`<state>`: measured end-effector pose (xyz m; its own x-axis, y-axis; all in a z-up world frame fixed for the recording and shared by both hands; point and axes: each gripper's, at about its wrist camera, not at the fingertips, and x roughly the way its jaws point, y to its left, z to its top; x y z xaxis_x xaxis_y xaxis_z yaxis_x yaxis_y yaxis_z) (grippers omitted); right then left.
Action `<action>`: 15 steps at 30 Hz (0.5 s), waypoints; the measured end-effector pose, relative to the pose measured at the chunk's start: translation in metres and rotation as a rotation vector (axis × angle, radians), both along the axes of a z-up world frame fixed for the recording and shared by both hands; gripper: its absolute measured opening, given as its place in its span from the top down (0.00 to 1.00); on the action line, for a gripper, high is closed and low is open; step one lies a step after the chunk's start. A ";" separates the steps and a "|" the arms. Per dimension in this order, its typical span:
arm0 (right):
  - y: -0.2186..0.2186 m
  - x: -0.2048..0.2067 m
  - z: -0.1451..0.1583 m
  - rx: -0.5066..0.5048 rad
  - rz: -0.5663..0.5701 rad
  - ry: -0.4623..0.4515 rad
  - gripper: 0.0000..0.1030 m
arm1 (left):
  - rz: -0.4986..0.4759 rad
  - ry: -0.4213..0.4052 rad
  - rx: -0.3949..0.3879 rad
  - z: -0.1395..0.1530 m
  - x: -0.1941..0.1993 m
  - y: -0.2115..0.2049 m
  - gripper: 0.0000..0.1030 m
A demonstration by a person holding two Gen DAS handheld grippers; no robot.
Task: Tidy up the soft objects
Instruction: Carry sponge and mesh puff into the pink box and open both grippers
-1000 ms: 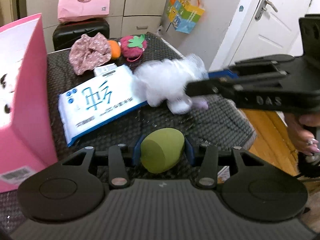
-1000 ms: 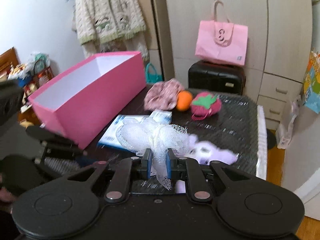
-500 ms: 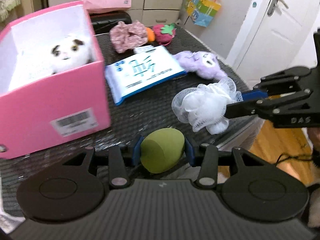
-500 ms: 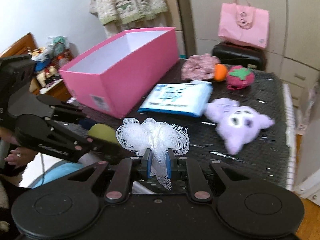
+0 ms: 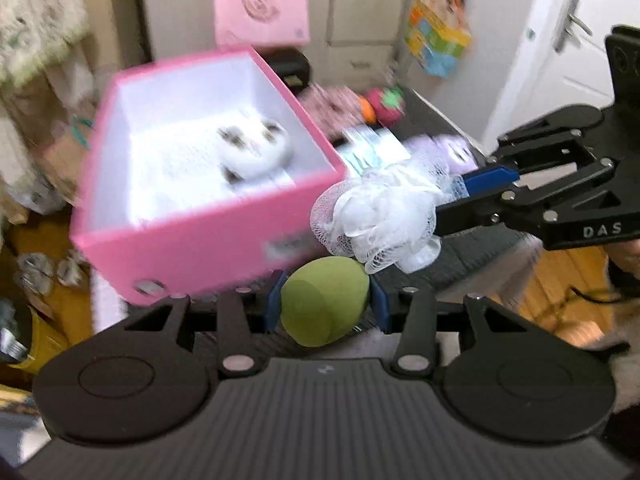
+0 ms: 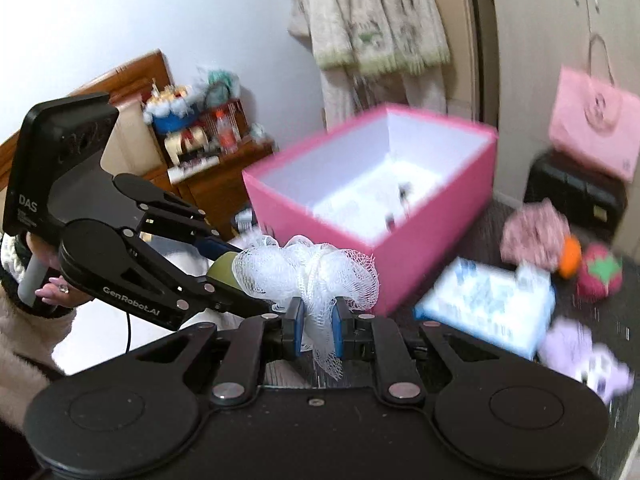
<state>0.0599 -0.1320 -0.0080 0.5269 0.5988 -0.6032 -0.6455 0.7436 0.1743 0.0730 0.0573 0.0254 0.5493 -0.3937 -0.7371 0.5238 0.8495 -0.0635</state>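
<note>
My left gripper (image 5: 325, 307) is shut on a green egg-shaped sponge (image 5: 323, 305), held in front of the near end of the pink box (image 5: 192, 248). My right gripper (image 6: 316, 326) is shut on a white mesh bath puff (image 6: 306, 272), which also shows in the left wrist view (image 5: 380, 220), just right of the box's near corner. The sponge (image 6: 224, 270) peeks out behind the puff. A white plush animal (image 5: 256, 148) lies inside the box (image 6: 400, 256).
On the dark table (image 6: 624, 280) lie a blue-and-white wipes pack (image 6: 488, 304), a purple plush (image 6: 588, 356), a pink scrunchie (image 6: 536, 232), an orange ball (image 6: 570, 256) and a strawberry plush (image 6: 600, 272). A wooden shelf (image 6: 208, 176) stands beyond the box.
Both grippers have swung left and risen toward the pink box, still holding the sponge and the puff. The two grippers are now closer together at the box's near end.
</note>
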 end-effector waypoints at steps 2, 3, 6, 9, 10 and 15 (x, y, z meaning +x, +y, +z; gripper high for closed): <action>0.007 0.008 0.008 0.030 0.003 -0.040 0.82 | 0.037 -0.044 0.001 0.013 0.009 0.010 0.58; 0.012 0.013 0.011 0.034 -0.010 -0.065 0.82 | 0.047 -0.061 0.001 0.018 0.014 0.013 0.58; 0.024 0.027 0.020 0.040 -0.022 -0.116 0.82 | 0.076 -0.099 0.004 0.029 0.033 0.020 0.58; 0.036 0.048 0.026 0.020 -0.035 -0.147 0.82 | 0.107 -0.111 0.019 0.031 0.058 0.022 0.58; 0.041 0.056 0.027 0.009 -0.038 -0.150 0.82 | 0.114 -0.111 0.025 0.030 0.067 0.022 0.58; 0.060 0.102 0.022 -0.047 -0.026 -0.161 0.82 | 0.143 -0.127 0.068 0.013 0.108 0.014 0.58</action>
